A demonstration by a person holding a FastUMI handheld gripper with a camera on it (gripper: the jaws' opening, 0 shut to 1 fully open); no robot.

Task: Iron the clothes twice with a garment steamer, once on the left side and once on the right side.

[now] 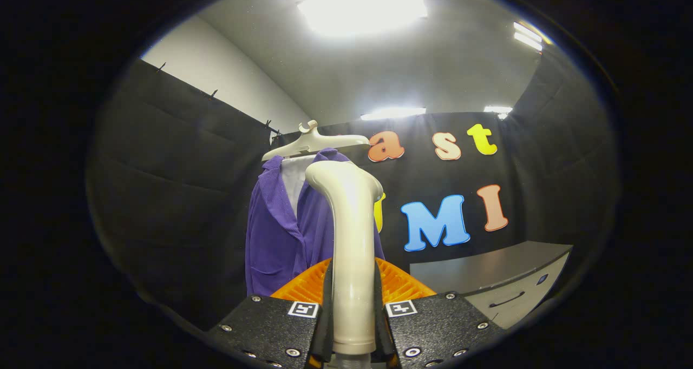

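The claw (353, 325) is closed on the garment steamer (351, 250), both fingers pressing the sides of its pale handle low down, near the handle's foot. The steamer rises upright from between the fingers, its bent head topping out in front of the purple garment (276, 234) that hangs beyond it on a white hanger (314, 142) against the booth's black wall.

The steamer looks like smooth, glossy moulded plastic — rigid, so it will not give under the fingers, but likely slick, and a long body held this low will tend to lever or twist in the grip when the head is pushed against cloth. A hold on the straight part of the handle, as here, seems the right one; a firm squeeze matters more than a delicate one. Its weight cannot be judged from this view, though a water tank, if it has one, would make it bottom-heavy.

The garment is soft and light, and it hangs free — it will probably swing away from the head rather than resist. Whether the steamer head touches the fabric is hard to tell. A grey surface (487, 271) with a drawer stands off to the right of the fingers.
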